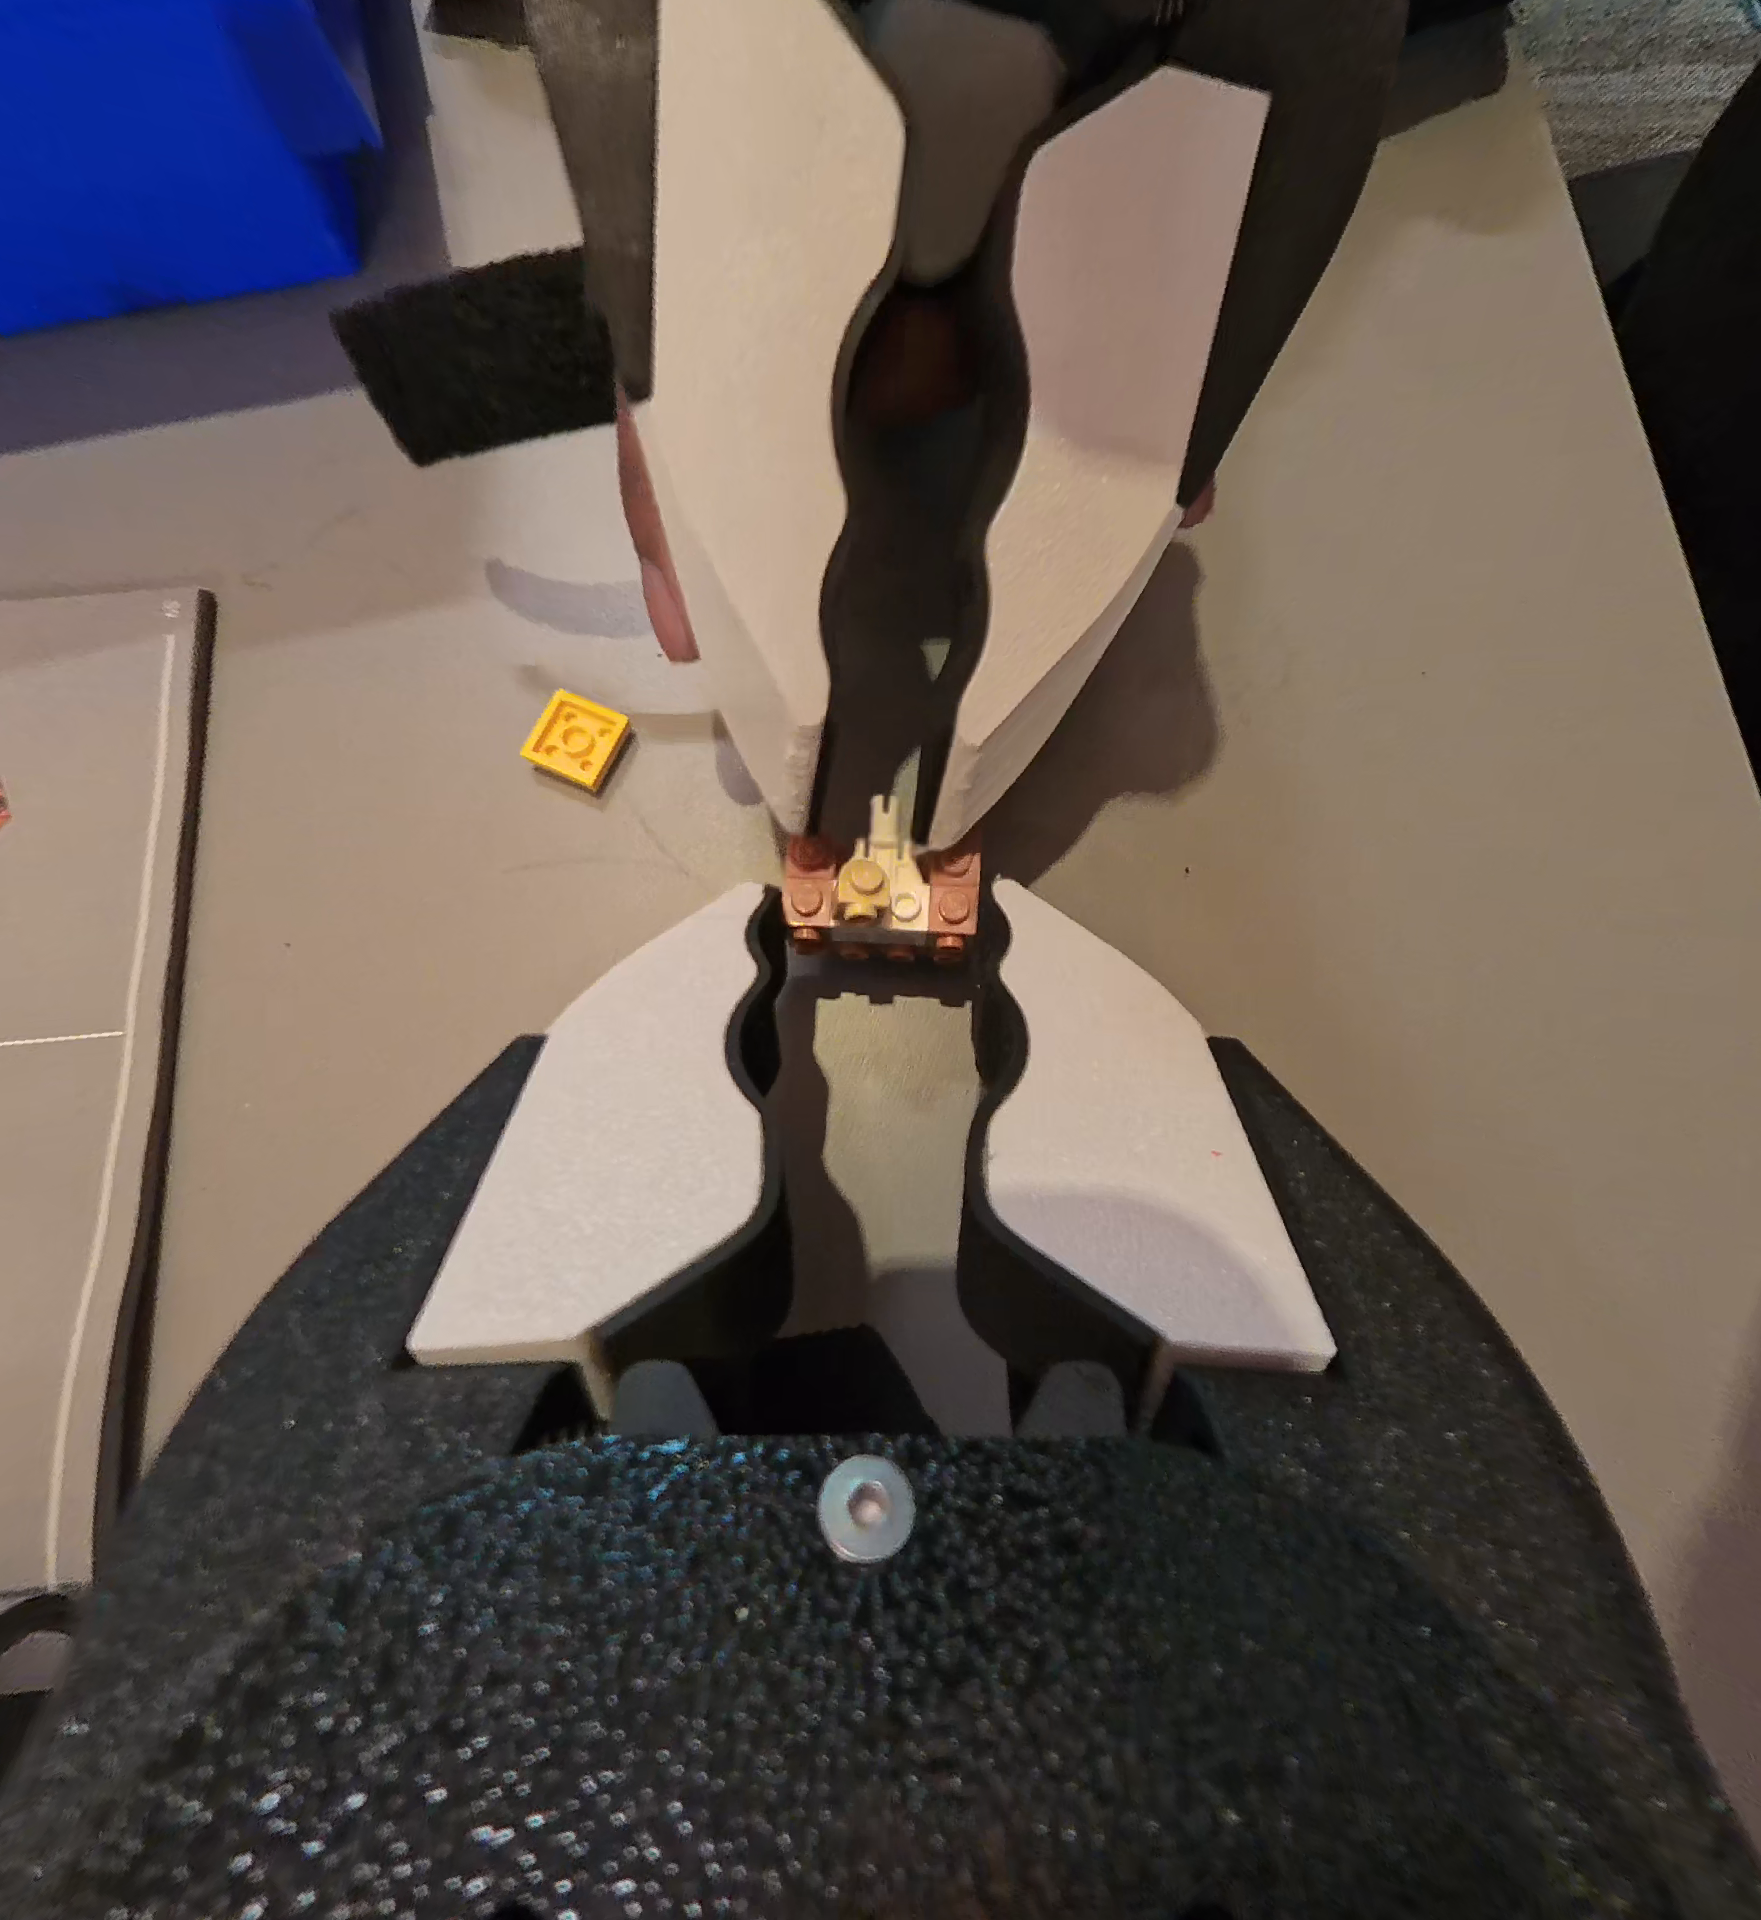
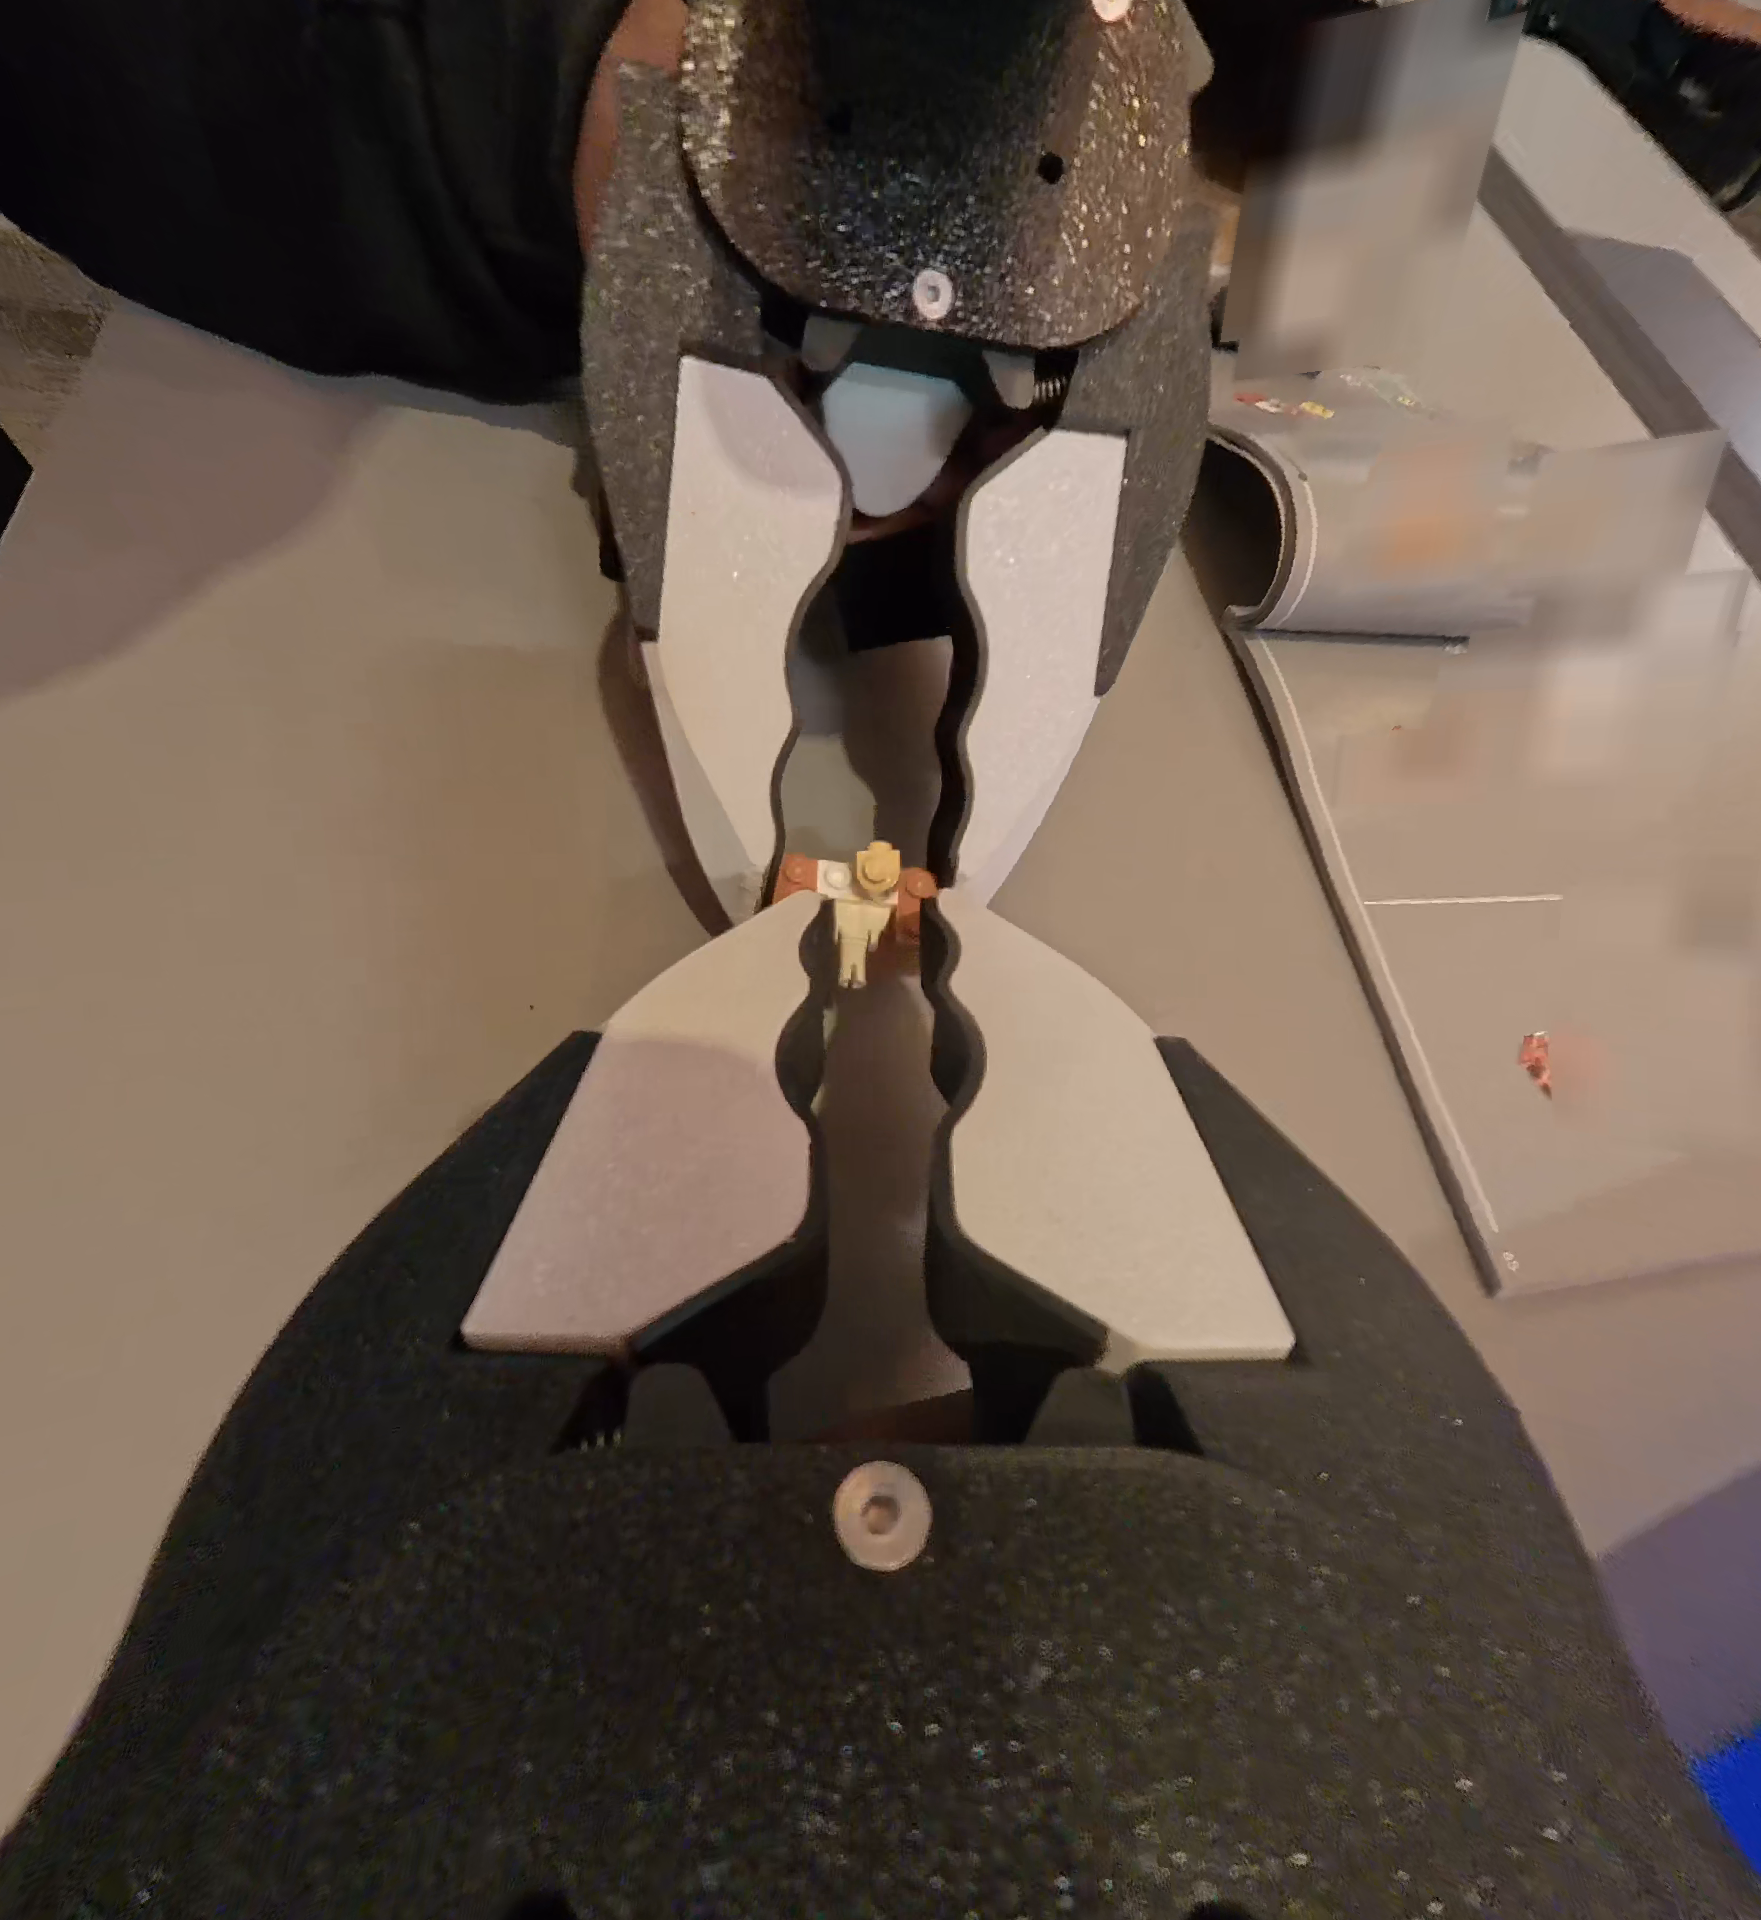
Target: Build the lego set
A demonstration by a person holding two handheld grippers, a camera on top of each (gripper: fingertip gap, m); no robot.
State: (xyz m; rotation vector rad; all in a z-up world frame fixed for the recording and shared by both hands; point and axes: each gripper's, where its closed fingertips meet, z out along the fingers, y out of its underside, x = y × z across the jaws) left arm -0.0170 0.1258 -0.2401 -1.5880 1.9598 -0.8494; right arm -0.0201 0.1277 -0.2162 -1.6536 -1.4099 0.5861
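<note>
Two grippers nose to nose over the grey table, tips almost touching; left gripper partly open, pads clamped on both short ends of a small brown brick assembly, so holding it for real; long side of the assembly running crossways between those fingers, studs up. Tan piece sticking out of the middle of it, pointing away from the left gripper and straight down the slot of the right gripper. Right one nearly closed, fingers tight either side of that tan piece; can't tell whether the pads actually press on it or just flank it. Off to the side, a loose yellow plate lying flat, well clear of both.
</note>
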